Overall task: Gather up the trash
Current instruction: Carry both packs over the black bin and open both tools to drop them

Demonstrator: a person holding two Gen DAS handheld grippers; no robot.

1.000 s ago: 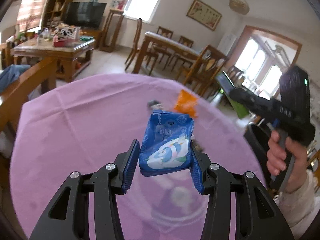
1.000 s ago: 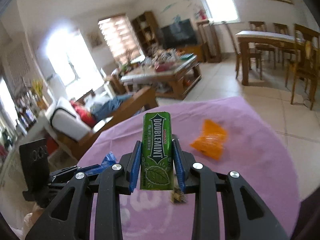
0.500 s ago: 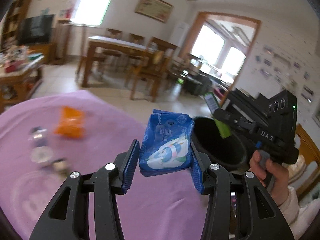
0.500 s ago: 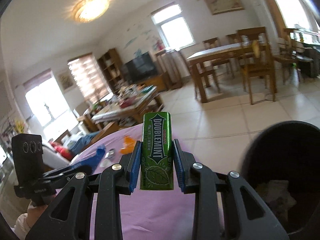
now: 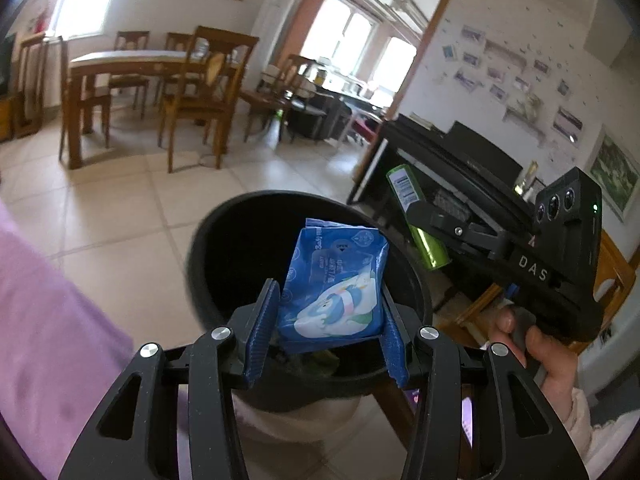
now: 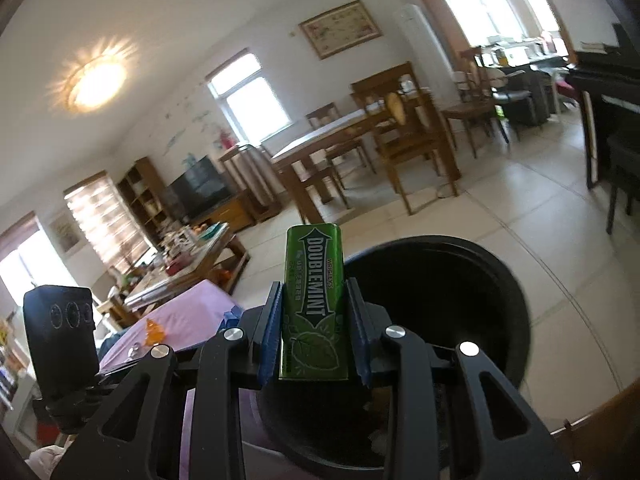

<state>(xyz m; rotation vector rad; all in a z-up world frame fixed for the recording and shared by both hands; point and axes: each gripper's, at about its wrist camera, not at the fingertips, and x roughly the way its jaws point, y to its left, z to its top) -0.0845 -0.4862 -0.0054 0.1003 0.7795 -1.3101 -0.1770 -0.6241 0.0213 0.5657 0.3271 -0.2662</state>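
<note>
- Tablecloth (image 5: 48, 320), purple, had slid to the left edge of the left wrist view; a second before it filled the frame.
- Left gripper (image 5: 326, 332) held the blue wipes packet (image 5: 334, 284) clamped between its pads, now over the near rim of the black bin (image 5: 224, 240).
- Right gripper (image 6: 314, 340) gripped the green Doublemint pack (image 6: 314, 300) upright, the bin's mouth just beyond and to the right.
- Both pieces looked ready to drop; an orange wrapper (image 6: 154, 332) remained on the table, far left.
</note>
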